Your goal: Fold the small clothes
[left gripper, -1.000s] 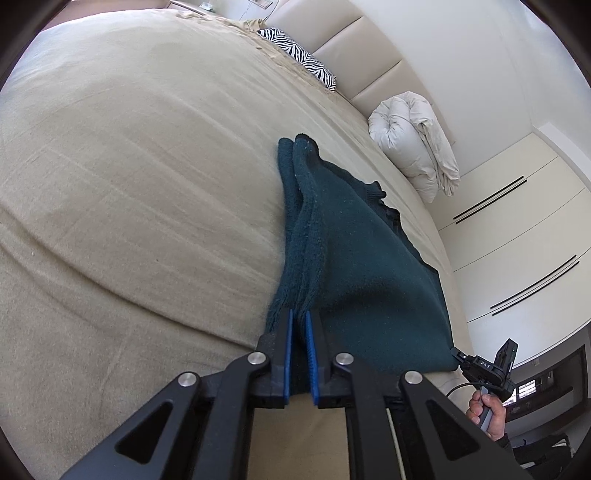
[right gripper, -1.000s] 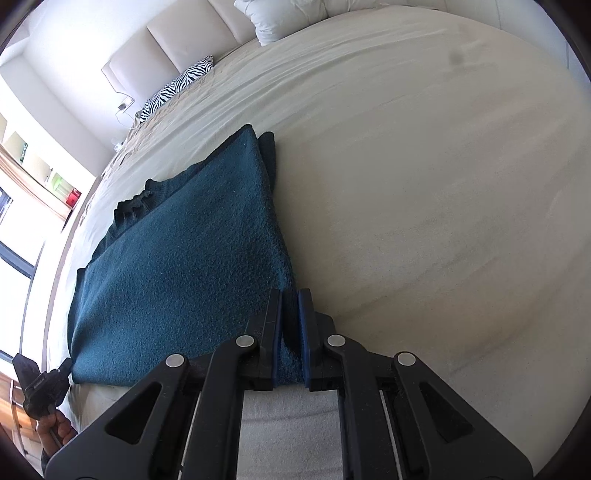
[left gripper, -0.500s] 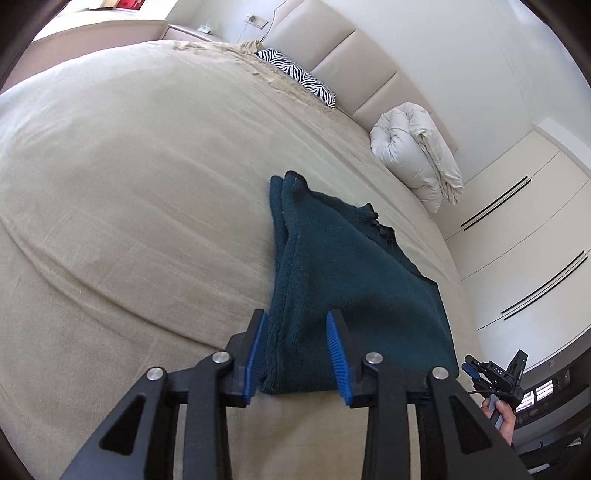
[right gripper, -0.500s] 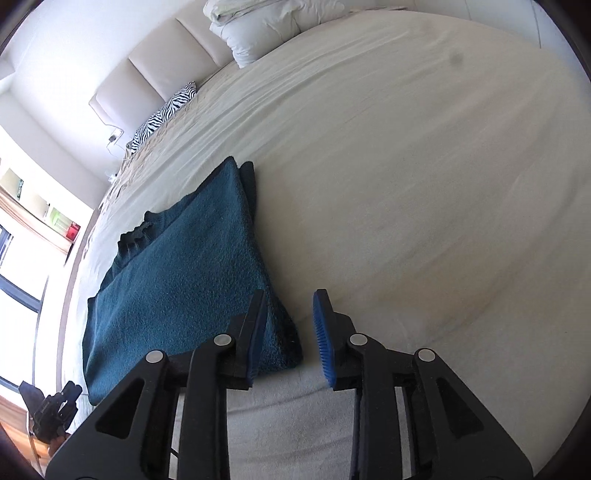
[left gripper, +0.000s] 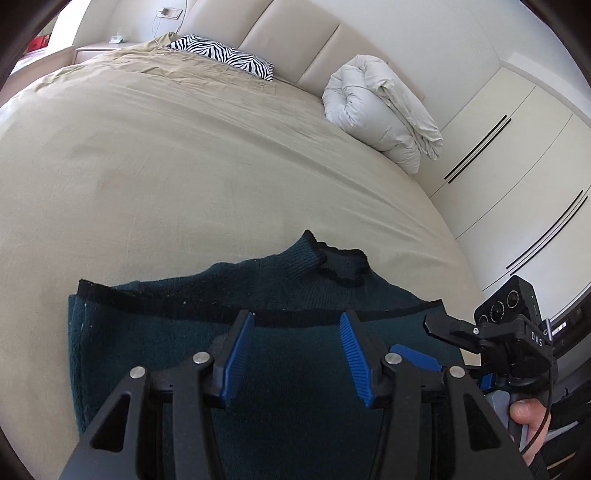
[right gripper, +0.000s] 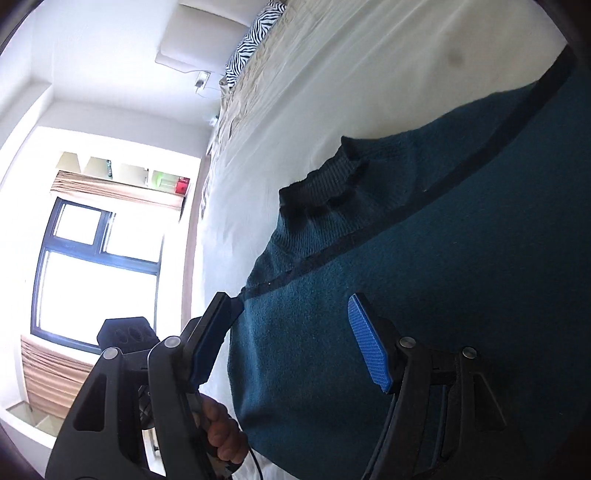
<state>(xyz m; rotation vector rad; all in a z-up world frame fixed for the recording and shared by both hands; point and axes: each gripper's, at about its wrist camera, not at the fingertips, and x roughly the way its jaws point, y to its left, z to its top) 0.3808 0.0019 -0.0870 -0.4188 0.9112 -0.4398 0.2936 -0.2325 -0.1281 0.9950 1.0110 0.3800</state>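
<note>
Now the dark teal sweater [left gripper: 288, 369] lies folded on the beige bedspread [left gripper: 166, 177], its ribbed collar [left gripper: 332, 260] sticking out past the top fold toward the headboard [left gripper: 295, 33]. A dark seam line runs across the garment just beyond both sets of fingertips.

Above the sweater's middle, the left gripper [left gripper: 295, 356] has its jaws opening — the blue pads [left gripper: 236, 360] stand well apart and pinch no fabric; the cloth lies beneath the gap between them. At the sweater's edge sits the right gripper [right gripper: 295, 343], jaws likewise opening, one pad by the garment's border and the other over the teal surface, neither pressing on it.

In the left wrist view the right gripper appears at the lower right, a hand [left gripper: 528, 424] wrapped round its handle. A zebra-print pillow [left gripper: 221, 55] and a rolled white duvet [left gripper: 380, 114] rest at the head of the bed — well apart from the sweater. A bright window [right gripper: 96, 266] fills the right wrist view's left side.
</note>
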